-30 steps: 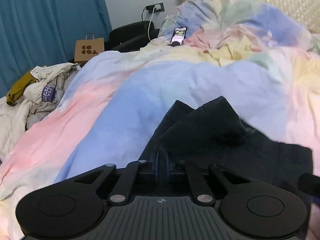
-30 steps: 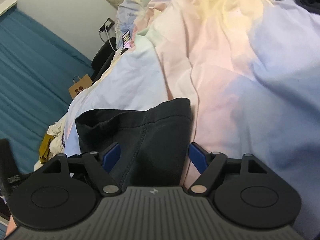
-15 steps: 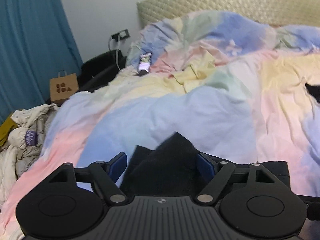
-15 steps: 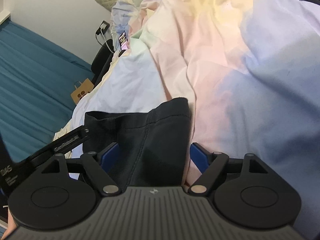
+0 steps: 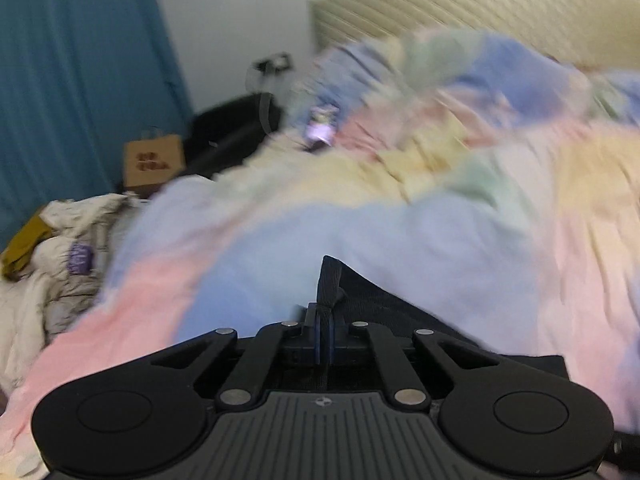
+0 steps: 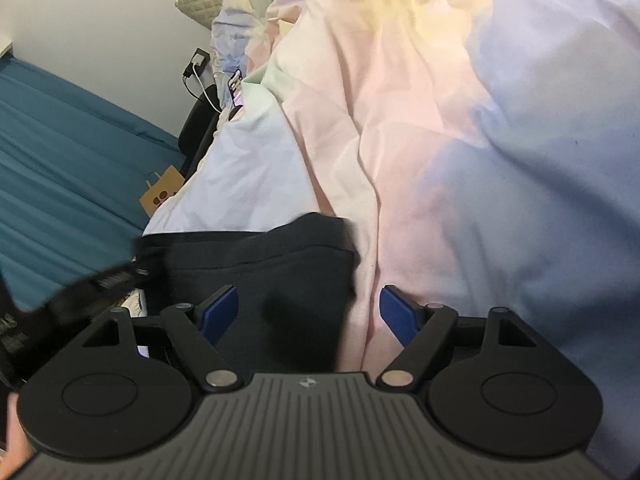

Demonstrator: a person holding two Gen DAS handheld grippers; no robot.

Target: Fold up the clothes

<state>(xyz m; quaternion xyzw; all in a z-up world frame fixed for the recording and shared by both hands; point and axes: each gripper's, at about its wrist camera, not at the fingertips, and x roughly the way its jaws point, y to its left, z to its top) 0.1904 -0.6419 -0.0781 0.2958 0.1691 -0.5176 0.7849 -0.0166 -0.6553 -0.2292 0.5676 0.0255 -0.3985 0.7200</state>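
**Left pinching dark garment, right gaping over it**

Dark navy fabric garment [image 6: 256, 276] is lying on the pastel patchwork duvet [image 6: 500, 160], at its near edge. Left gripper [image 5: 325, 330] is sitting clamped tight, a bunched fold of that garment [image 5: 332, 284] pinched between the blue pads and sticking up past them. Right gripper [image 6: 308, 312] is hanging with jaws spread wide; garment's corner is lying between the pads, neither pressing it. A lit phone [image 5: 320, 130] is resting further up the duvet, towards the quilted beige headboard [image 5: 460, 4]. Left view is motion-blurred.
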